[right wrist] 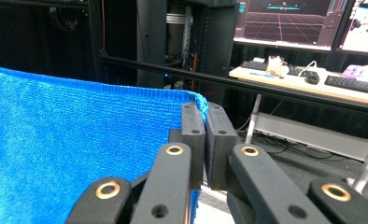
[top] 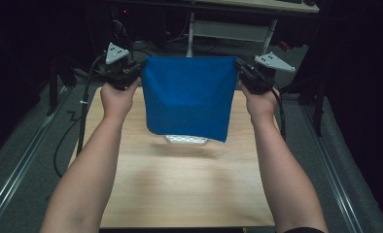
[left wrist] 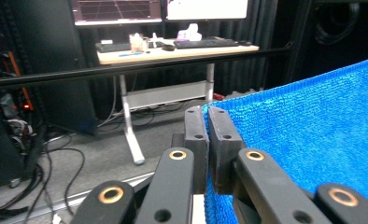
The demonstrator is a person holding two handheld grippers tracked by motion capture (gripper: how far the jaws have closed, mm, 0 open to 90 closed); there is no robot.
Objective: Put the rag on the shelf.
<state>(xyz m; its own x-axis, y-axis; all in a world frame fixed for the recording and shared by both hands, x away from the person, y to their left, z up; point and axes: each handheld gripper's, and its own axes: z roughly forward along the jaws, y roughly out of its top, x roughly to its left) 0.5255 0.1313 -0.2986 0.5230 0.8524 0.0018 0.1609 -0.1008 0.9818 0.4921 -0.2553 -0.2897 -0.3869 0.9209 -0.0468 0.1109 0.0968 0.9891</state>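
Cloth (top: 187, 97) stretched between left gripper (top: 131, 73) and right gripper (top: 244, 74), one top corner pinched in each, hanging above wooden table (top: 189, 189). Under its lower edge, on the table, a small flat object (top: 187, 140) (partly hidden). Behind the table, well apart, a desk (left wrist: 173, 50) bearing keyboards.

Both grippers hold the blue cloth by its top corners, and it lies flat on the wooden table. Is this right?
Not quite. The left gripper and right gripper do pinch the top corners of the blue cloth, but it hangs in the air above the table, not flat on it. The high view shows this.
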